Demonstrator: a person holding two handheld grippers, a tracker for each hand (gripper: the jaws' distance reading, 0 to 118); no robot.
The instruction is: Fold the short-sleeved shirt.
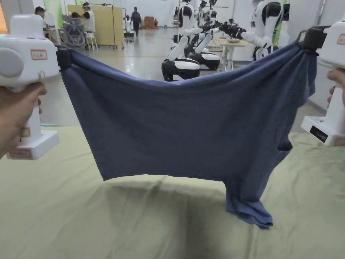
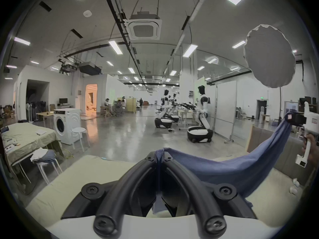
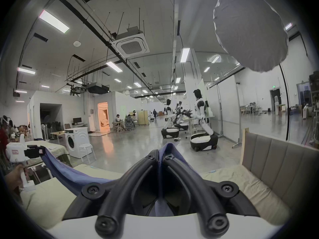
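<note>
**Hanging One Blue Shirt Between Two Grippers**

Hanging in the air above the bed, one blue short-sleeved shirt (image 1: 182, 128) stretches between two white handheld grippers. The left gripper (image 1: 64, 57) pinches the shirt's upper left corner, and the right gripper (image 1: 311, 38) pinches the upper right corner; between them the top edge sags in a shallow curve. The shirt is clear of the surface along most of its lower edge, while one sleeve (image 1: 251, 209) droops lowest at the lower right, near the sheet; whether it touches cannot be told.

In the left gripper view, the two black jaws are pressed together with a fold of blue cloth (image 2: 160, 154) caught at their tips, and the fabric runs off to the right toward the other gripper (image 2: 293, 120). In the right gripper view, the two jaws are likewise clamped on a ridge of blue cloth (image 3: 163, 150), and the shirt sweeps left to the far gripper (image 3: 37, 151).

One hand (image 1: 15, 114) wraps the left gripper's handle, and the fingers of a second hand (image 1: 337, 84) show on the right handle.

Below the shirt lies one pale green sheet (image 1: 67, 209), wrinkled, with the shirt's shadow falling across it. One padded headboard (image 3: 276, 158) stands at the bed's right end in the right gripper view.

Across the glossy floor, at least three white-and-black humanoid robots (image 1: 266, 23) stand by a table. One washing machine (image 2: 66, 125) sits to the left, one round white stool (image 2: 78, 130) just beside it, and a second bed (image 2: 25, 135) stands nearby. One large grey lamp diffuser (image 3: 250, 28) hangs overhead.
</note>
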